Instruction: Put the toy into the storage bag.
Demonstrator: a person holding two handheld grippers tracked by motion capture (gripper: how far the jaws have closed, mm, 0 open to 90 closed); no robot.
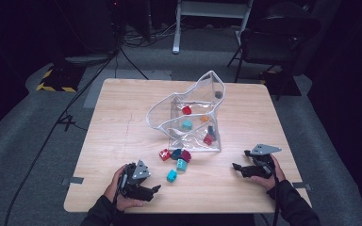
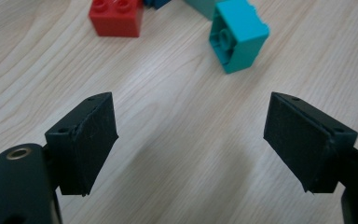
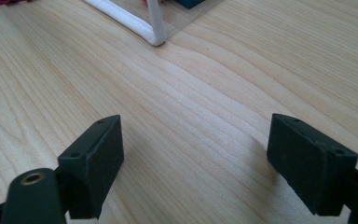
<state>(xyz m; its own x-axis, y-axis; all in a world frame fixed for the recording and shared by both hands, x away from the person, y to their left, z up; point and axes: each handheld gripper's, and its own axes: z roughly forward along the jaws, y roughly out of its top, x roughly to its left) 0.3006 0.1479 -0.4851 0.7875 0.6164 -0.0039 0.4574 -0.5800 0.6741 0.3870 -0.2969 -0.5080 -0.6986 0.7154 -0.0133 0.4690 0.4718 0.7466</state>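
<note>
Two grippers are waiting at my near edge of the wooden table (image 1: pixel 122 108), and I'm working from big to small. I'm judging the clear plastic bag (image 1: pixel 188 113), standing mid-table with its white-edged mouth sagging open toward the left, as light, floppy and slippery; I'd be pinching its stiffer white rim rather than the film. Several bricks are already sitting inside it.

Loose bricks are lying just in front of the bag. I'm looking at the teal brick (image 2: pixel 237 36), tipped on its side with the hollow underside facing me, near the red brick (image 2: pixel 116 17). It's looking hard, light and smooth, so I'd be squeezing it across two flat opposite walls.

My left gripper (image 2: pixel 191 140) is standing fairly wide and empty, short of the teal brick. My right gripper (image 3: pixel 196 163) is gaping wide over bare wood, touching nothing.
</note>
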